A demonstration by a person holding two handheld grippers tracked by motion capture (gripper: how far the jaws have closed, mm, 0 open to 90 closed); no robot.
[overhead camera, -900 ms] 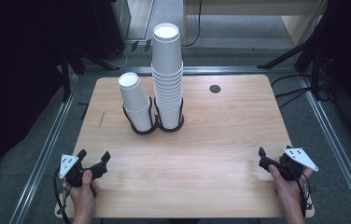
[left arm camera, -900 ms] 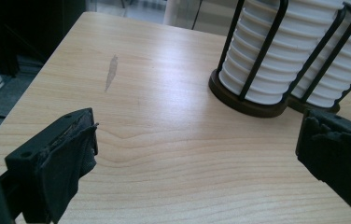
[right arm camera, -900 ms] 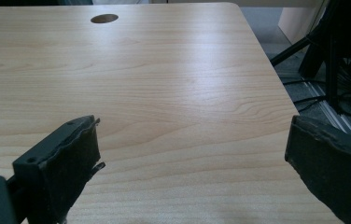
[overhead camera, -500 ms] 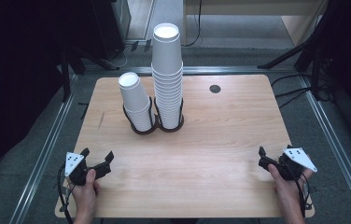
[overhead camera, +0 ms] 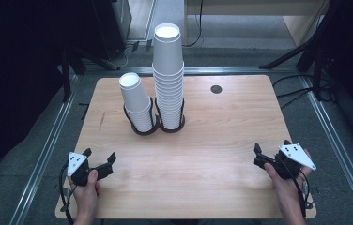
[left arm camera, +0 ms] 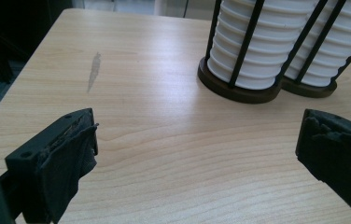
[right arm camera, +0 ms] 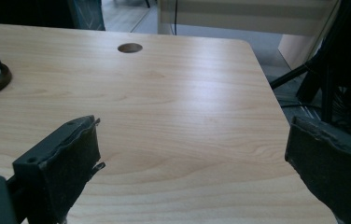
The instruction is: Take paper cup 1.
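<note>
Cup stacks point(overhead camera: 158, 89) sit untouched in their holder toward the table's point(overhead camera: 212, 187) far edge — nothing begun, left gripper point(overhead camera: 100, 161) and right gripper point(overhead camera: 259, 154) both gaping wide, empty, at the near corners.

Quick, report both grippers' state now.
Left gripper: open, holding nothing, above the light wooden table.
Right gripper: open, holding nothing.

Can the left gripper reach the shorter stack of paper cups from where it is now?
Probably yes. The left gripper is open and holds nothing, and bare table lies between it and the shorter stack. The stack's top is free; black holder rods guard its lower part.
</note>
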